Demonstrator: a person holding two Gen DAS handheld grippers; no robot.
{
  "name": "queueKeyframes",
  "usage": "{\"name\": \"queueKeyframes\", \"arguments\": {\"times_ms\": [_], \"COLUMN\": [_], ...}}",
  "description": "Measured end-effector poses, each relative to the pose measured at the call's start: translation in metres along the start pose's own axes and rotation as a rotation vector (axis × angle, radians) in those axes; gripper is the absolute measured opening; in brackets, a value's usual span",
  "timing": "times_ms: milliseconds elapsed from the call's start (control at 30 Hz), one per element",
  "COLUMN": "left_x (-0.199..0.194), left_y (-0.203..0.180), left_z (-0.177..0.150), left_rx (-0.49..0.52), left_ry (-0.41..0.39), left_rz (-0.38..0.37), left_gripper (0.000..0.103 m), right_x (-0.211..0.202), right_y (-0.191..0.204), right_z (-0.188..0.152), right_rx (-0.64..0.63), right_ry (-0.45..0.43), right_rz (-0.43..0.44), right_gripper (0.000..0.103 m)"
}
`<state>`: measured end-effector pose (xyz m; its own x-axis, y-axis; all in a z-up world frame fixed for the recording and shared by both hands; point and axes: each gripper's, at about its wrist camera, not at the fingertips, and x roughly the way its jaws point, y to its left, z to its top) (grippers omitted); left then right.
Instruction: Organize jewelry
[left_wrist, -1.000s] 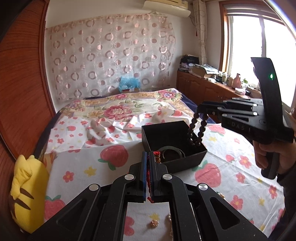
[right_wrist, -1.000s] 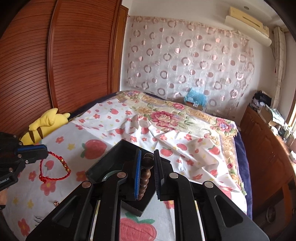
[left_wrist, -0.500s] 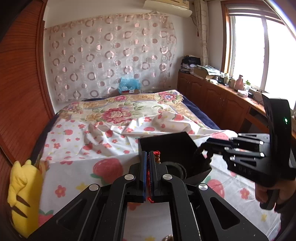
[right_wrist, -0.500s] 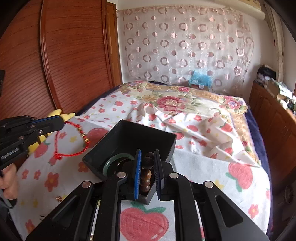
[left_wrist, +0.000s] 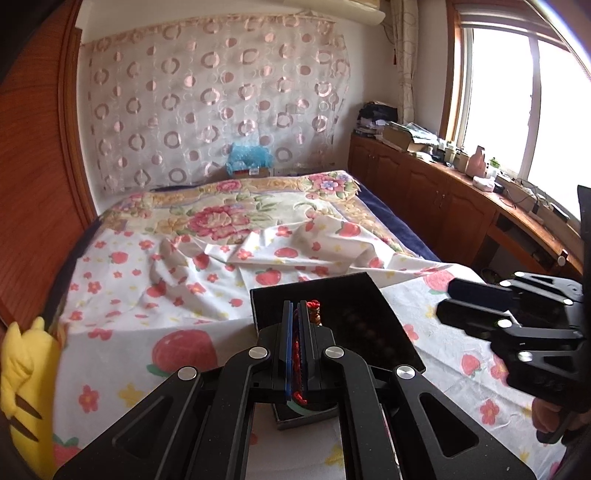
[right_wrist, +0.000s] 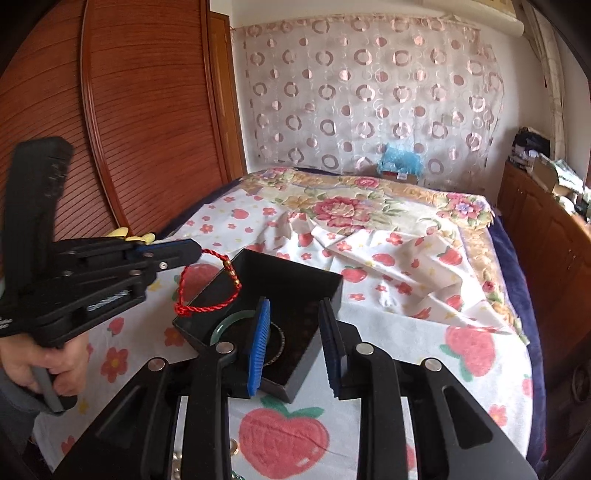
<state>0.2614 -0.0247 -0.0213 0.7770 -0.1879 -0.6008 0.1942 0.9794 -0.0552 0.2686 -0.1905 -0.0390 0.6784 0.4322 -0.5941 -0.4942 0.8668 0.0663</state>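
- The left gripper (left_wrist: 295, 325) is squeezing its two blue pads almost all the way together, and it is pinching a red string bracelet (right_wrist: 207, 284) between them.
- In the right wrist view, the red string bracelet is hanging in a loop from the tip of the left gripper (right_wrist: 192, 253), and its small gold beads (right_wrist: 232, 275) are lying right over the left edge of the black box (right_wrist: 306, 275).
- In the left wrist view, the red cord (left_wrist: 295, 350) is showing between the pads, and a red knot is sticking up by the tips.
- The right gripper (right_wrist: 295, 332) is holding its two blue pads wide apart, and nothing is sitting between them.
- The right gripper is hovering just over the near end of the black box.
- The black box (left_wrist: 325, 291) is sitting open on the strawberry sheet (left_wrist: 177, 295) on the bed.
- A green bangle (right_wrist: 231, 321) is lying inside the box, partly hidden behind the right gripper's left pad.
- A dark bead bracelet (left_wrist: 367, 325) is lying inside the box too, and it is hard to see against the dark bottom.
- A yellow plush toy (left_wrist: 26, 384) is lying at the left edge of the bed.
- A person's hand (right_wrist: 40, 365) is gripping the handle of the left gripper.
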Motion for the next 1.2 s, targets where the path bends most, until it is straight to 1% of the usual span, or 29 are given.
{"name": "queueKeyframes", "arguments": {"times_ms": [267, 300, 433, 500, 567, 667, 800, 900, 1000, 1200], "left_x": [0.006, 0.006, 0.004, 0.000, -0.005, -0.014, -0.024, -0.032, -0.040, -0.049], "left_y": [-0.016, -0.018, -0.020, -0.019, -0.018, -0.016, -0.012, -0.009, -0.008, -0.006], "left_z": [0.001, 0.001, 0.001, -0.002, -0.006, -0.015, -0.027, -0.037, -0.048, -0.079], "left_rx": [0.034, 0.040, 0.038, 0.037, 0.043, 0.046, 0.076, 0.083, 0.091, 0.102], "left_ry": [0.003, 0.007, 0.007, 0.008, 0.013, 0.024, 0.037, 0.047, 0.054, 0.089], "left_rz": [-0.009, -0.007, -0.005, -0.011, 0.000, 0.002, 0.009, 0.005, 0.004, -0.003], "left_gripper": [0.002, 0.005, 0.019, 0.022, 0.023, 0.025, 0.025, 0.026, 0.037, 0.038], "right_x": [-0.011, -0.010, -0.013, -0.015, -0.017, -0.022, -0.028, -0.033, -0.036, -0.029], "right_y": [-0.005, -0.005, -0.004, -0.005, -0.005, -0.002, 0.008, 0.015, 0.027, 0.040], "right_z": [-0.014, -0.017, -0.034, -0.043, -0.053, -0.066, -0.082, -0.090, -0.099, -0.109], "right_rx": [-0.005, -0.005, 0.003, 0.017, 0.035, 0.066, 0.041, 0.023, -0.010, -0.059], "right_ry": [0.005, 0.009, 0.017, 0.024, 0.033, 0.041, 0.052, 0.056, 0.064, 0.113], "right_rz": [-0.026, -0.027, -0.024, -0.020, -0.007, 0.021, -0.004, -0.007, 0.001, 0.010], "right_gripper": [0.030, 0.030, 0.030, 0.030, 0.030, 0.030, 0.030, 0.030, 0.030, 0.030]}}
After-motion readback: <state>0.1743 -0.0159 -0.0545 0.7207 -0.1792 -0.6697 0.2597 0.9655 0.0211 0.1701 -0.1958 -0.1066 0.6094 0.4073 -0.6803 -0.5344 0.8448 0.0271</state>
